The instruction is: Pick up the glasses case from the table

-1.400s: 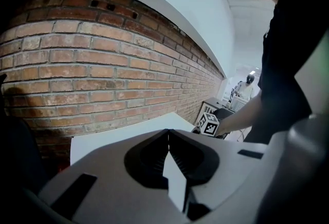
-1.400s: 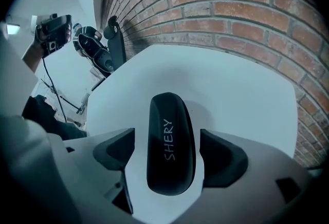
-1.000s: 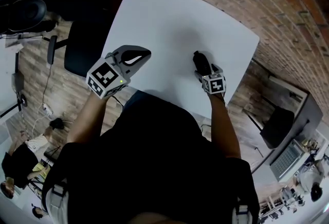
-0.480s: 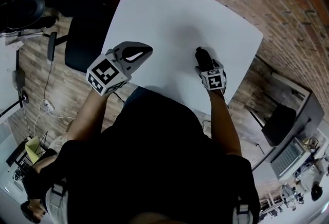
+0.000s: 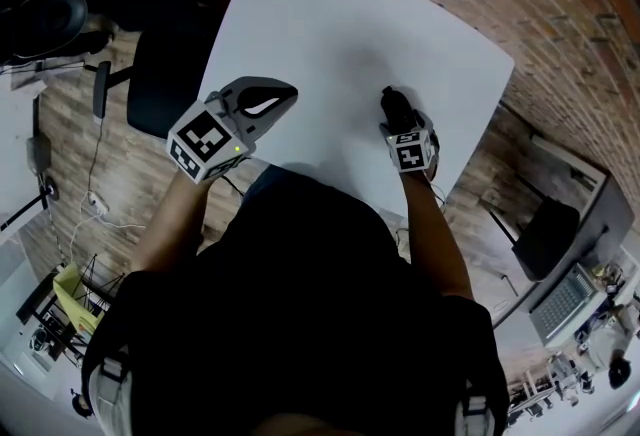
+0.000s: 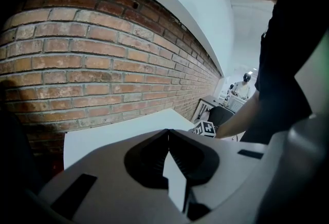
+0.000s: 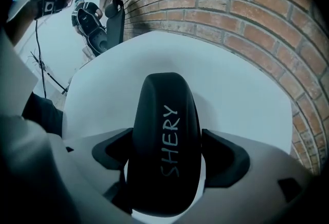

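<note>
Clearly, my right gripper [image 7: 168,159] clamps the black case [image 7: 164,115], lettered SHERY in its own view; the head view shows only a dark tip over the bench [image 5: 330,34]. Left gripper [image 6: 168,133] is closed, empty.

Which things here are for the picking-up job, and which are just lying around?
For the job:
- black glasses case, gripped between the jaws
- right tongs, closed on the case
- white table

Just lying around:
- left tongs, shut with nothing in them
- dark office chair beside the table
- brick wall
</note>
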`<state>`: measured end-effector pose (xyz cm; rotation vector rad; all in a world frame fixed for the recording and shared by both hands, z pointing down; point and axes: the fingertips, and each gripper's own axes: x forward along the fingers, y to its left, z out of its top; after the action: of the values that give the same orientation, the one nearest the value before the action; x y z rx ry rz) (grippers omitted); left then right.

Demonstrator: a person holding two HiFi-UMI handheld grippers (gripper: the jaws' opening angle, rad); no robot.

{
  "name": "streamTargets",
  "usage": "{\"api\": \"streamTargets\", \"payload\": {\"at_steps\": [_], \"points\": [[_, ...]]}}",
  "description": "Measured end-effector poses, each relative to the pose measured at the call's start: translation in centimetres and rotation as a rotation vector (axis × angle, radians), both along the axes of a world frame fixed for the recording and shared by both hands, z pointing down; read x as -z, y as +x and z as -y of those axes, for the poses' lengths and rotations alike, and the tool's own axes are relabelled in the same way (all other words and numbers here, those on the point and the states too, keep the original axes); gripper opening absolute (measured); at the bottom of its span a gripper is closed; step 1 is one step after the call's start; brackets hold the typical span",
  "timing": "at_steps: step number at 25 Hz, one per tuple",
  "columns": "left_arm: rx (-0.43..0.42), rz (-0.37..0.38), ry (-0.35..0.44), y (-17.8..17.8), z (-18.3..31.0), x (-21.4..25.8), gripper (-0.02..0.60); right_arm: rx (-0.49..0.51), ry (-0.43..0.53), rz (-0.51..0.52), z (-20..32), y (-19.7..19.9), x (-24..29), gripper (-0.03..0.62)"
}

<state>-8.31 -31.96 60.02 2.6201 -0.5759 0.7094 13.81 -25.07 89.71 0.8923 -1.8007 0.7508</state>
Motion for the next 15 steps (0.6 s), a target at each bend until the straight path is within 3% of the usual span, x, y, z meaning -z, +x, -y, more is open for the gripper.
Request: {"api": "streamTargets", "payload": {"at_steps": [15], "points": [[-0.002,-0.017,0.004,0.69,-0.16,0.14,0.011,-0.03,0.014,-0.006,-0.03,0.33,0.01,0.394]]}}
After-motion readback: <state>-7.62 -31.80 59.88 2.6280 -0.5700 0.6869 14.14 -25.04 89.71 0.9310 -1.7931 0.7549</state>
